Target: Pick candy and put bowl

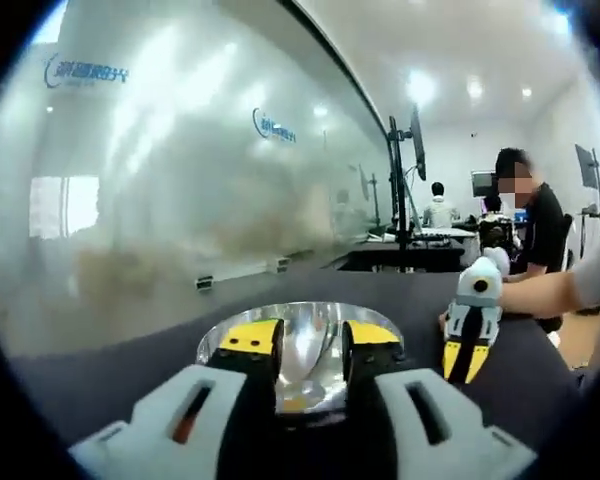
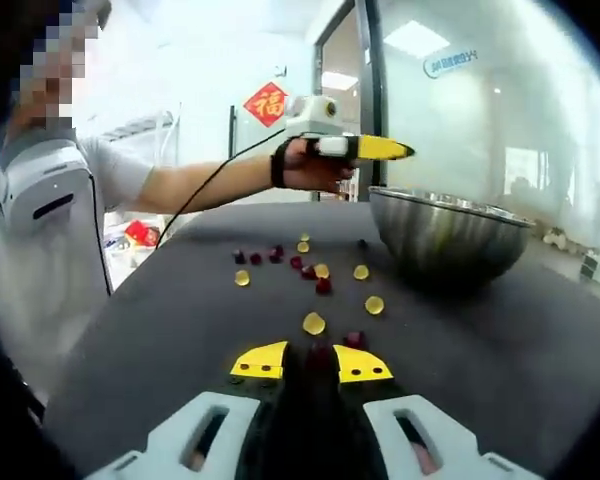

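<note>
Yellow-tipped right gripper [image 2: 311, 362] was closed low over the dark table [image 2: 180, 340], a candy [image 2: 314, 323] just beyond. Left gripper [image 1: 311, 338] stood open above the steel bowl [image 2: 448, 235], near a glass wall [image 1: 180, 170].

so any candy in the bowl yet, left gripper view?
No, the bowl shows bare shiny metal inside, between the left gripper tips.
</note>
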The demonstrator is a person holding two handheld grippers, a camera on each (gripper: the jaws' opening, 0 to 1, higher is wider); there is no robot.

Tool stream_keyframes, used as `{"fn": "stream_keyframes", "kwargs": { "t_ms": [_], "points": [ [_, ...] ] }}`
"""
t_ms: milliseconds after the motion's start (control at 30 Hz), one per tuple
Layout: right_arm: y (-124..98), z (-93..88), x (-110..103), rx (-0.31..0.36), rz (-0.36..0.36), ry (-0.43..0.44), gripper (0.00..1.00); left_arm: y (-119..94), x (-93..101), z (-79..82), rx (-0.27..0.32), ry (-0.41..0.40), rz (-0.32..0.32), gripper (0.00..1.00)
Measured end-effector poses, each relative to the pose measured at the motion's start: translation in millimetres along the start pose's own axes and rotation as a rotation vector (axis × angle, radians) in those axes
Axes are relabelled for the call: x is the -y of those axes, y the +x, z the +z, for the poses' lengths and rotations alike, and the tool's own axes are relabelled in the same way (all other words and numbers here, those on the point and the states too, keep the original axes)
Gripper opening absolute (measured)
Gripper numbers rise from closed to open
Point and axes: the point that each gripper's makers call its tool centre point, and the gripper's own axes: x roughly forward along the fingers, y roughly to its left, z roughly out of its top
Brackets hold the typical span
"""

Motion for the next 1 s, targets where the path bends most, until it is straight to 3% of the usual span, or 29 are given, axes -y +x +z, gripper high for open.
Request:
{"fn": "stream_keyframes", "kwargs": {
  "t_ms": [167, 267, 333, 433, 533, 633, 733, 867, 1000],
  "points": [
    [1.2, 0.1, 4.3, -0.004, -0.015, -0.026, 0.04, -53.7, 19.7, -3.9, 0.023, 0.056, -0.006, 0.17],
    [1.0, 0.1, 4.0, -0.003, -0.018, -0.026, 0.04, -79.2, 32.7, -18.6, -0.005, 0.076, 0.004, 0.18],
    [1.0, 0.2, 3.6, -0.002, -0.019, -0.026, 0.03, -94.2, 44.6, -40.9, -0.07, 0.141, -0.034, 0.21],
    [0.9, 0.1, 3.5, -0.001, -0.022, -0.021, 0.03, -107.9, 54.5, -75.0, -0.165, 0.158, -0.101, 0.3],
    [0.7, -0.1, 3.1, 0.002, -0.025, -0.016, 0.03, -115.5, 36.4, -100.9, -0.212, 0.122, -0.053, 0.28],
    [0.5, -0.4, 3.5, 0.005, -0.025, -0.004, 0.03, -116.2, 19.7, -113.7, -0.222, 0.073, -0.023, 0.27],
    [0.6, -0.4, 2.7, 0.007, -0.027, -0.001, 0.03, -116.5, 5.1, -129.8, -0.293, 0.109, 0.023, 0.26],
    [0.5, -0.7, 2.8, 0.007, -0.026, 0.008, 0.03, -108.8, 14.8, -139.1, -0.327, 0.112, -0.008, 0.22],
    [0.5, -0.6, 2.9, 0.006, -0.028, 0.002, 0.03, -106.1, 13.3, -139.8, -0.323, 0.072, 0.003, 0.17]
  ]
}}
